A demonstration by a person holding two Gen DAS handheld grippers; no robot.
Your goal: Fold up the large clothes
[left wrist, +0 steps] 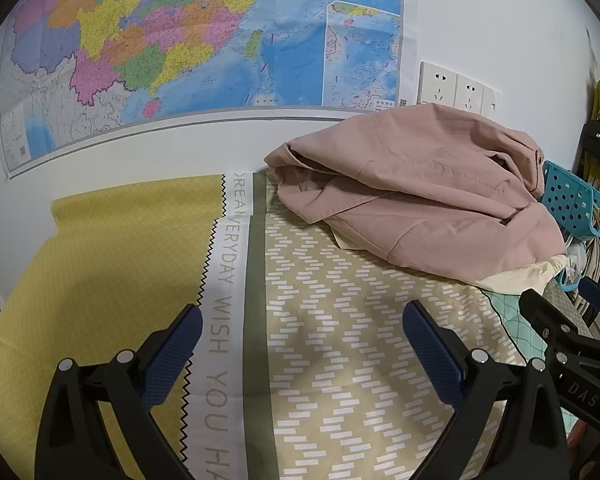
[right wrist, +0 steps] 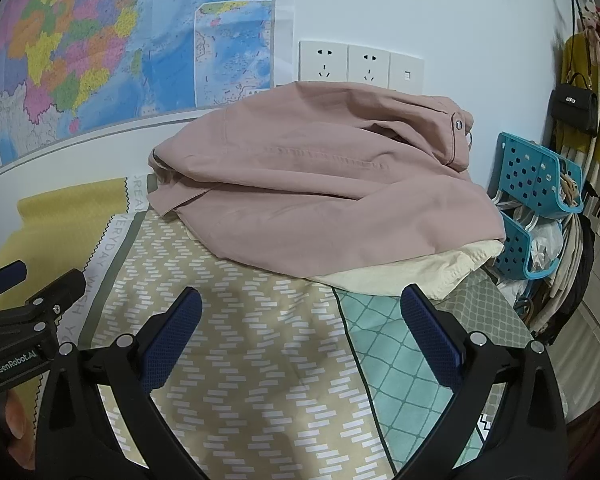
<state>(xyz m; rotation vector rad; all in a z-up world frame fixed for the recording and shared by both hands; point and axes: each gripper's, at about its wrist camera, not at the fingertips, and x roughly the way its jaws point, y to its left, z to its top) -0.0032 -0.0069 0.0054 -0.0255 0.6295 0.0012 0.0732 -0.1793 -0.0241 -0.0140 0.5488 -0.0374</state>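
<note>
Nearest your lenses, the blue-padded jaws of the left gripper and the right gripper stand wide apart, holding nothing, both poised low over the patchwork cloth that covers the counter.

Beyond them lies the garment you are to fold: a dusty-pink jacket, heaped in a loose mound at the far side of the counter, close against the white wall under the sockets. It rests on a cream cloth that pokes out along its near right edge. A snap button shows at the upper right of the heap, and a stitched seam runs across the top panel. At the left end an opening, perhaps a cuff or hem, gapes toward the map.

The fabric looks like a soft, mid-weight woven cotton: limp, not slippery, likely to drape and drag rather than hold shape, and bulky enough that you will probably want both grippers. The thicker stitched edges seem the surest places to pinch, for instance the hem at the near left and the seamed edge near the snap, so you can lift and spread the heap flat before any fold. The blue basket stands just beside the jacket's right end; pull toward yourself to avoid snagging it.
</note>
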